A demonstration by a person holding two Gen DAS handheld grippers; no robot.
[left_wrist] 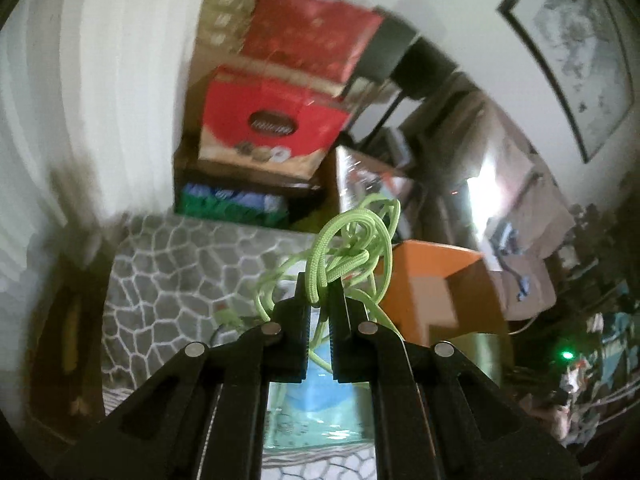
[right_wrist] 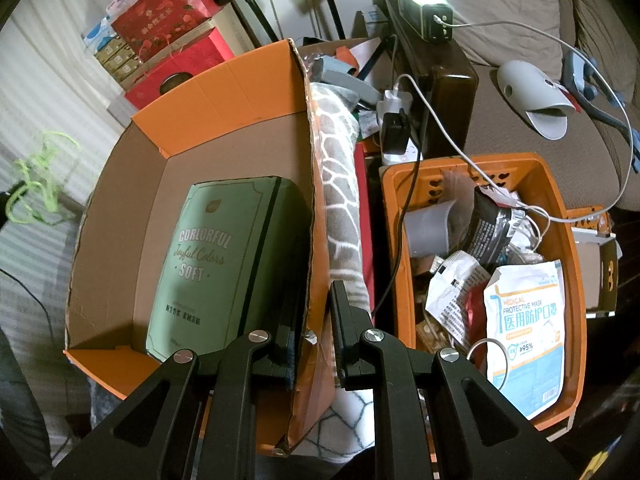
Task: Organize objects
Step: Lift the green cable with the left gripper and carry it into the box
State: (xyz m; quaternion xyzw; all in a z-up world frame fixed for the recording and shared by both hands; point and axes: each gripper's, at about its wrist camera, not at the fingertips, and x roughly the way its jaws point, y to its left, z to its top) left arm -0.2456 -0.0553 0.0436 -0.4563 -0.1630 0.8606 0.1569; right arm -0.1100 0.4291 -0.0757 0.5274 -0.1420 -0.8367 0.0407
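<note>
Cord (left_wrist: 352, 252) in left tongs (left_wrist: 320, 292)

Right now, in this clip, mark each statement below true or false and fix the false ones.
1. The left gripper is shut on the green cord. True.
2. The cardboard box holds a green tissue pack. True.
3. The right gripper is clamped on the tissue pack. False: its fingers straddle the box wall.
4. The face mask packet lies in the cardboard box. False: it lies in the orange plastic basket.
5. The green cord is already inside the box. False: it hangs from the left gripper, outside the box.
</note>
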